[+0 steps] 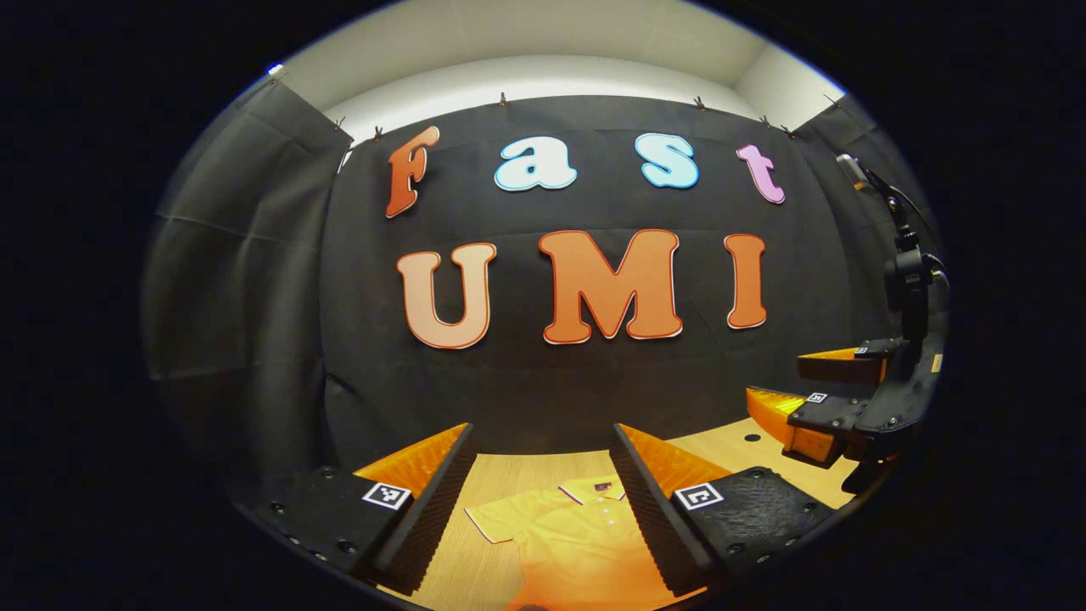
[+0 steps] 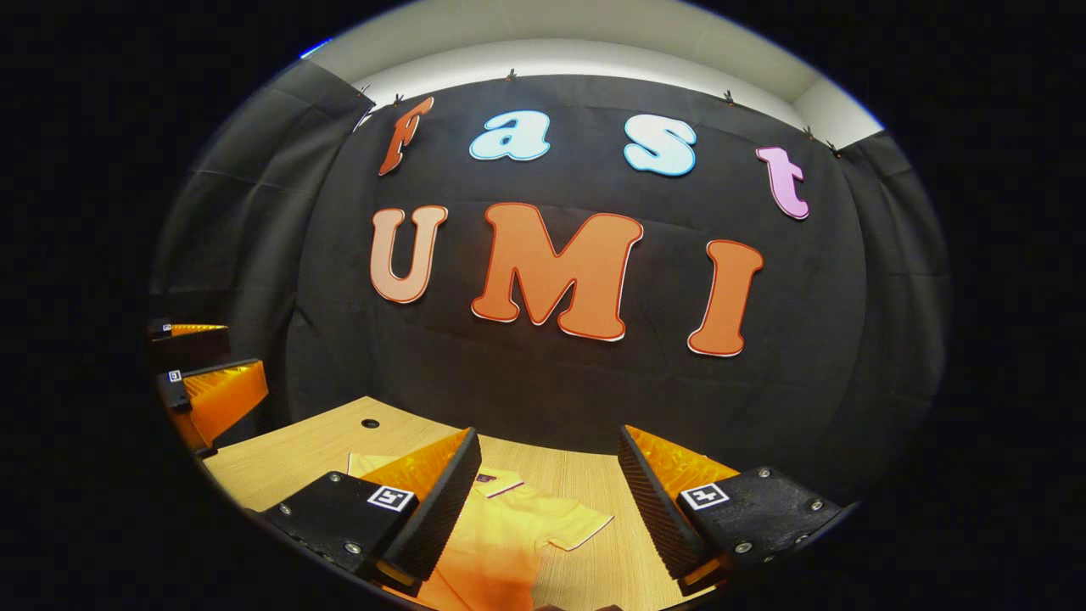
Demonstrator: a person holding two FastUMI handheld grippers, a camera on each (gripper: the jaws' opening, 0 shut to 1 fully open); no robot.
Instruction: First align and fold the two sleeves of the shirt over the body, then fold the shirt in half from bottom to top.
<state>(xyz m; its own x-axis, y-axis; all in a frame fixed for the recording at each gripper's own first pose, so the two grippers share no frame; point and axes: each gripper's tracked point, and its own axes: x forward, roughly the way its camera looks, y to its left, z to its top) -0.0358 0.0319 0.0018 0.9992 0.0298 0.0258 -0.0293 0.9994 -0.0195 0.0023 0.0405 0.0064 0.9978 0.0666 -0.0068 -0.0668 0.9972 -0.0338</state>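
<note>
A yellow polo shirt (image 1: 577, 543) lies flat on the wooden table (image 1: 509, 475), collar toward the booth wall, one short sleeve (image 1: 501, 518) spread to the side. My left gripper (image 1: 543, 501) hangs open above it, fingers apart with nothing between them. In the right gripper view the same shirt (image 2: 501, 535) lies below with its other sleeve (image 2: 577, 522) spread out, and my right gripper (image 2: 543, 501) is open above it, holding nothing. The right gripper (image 1: 836, 395) also shows at the right edge of the left gripper view, and the left gripper (image 2: 204, 373) at the left edge of the right gripper view.
The black cloth wall stands close behind the table's far edge (image 2: 475, 433). A small round hole (image 2: 370, 423) sits in the tabletop near the back. A dark stand with a cable (image 1: 908, 280) rises at the right.
</note>
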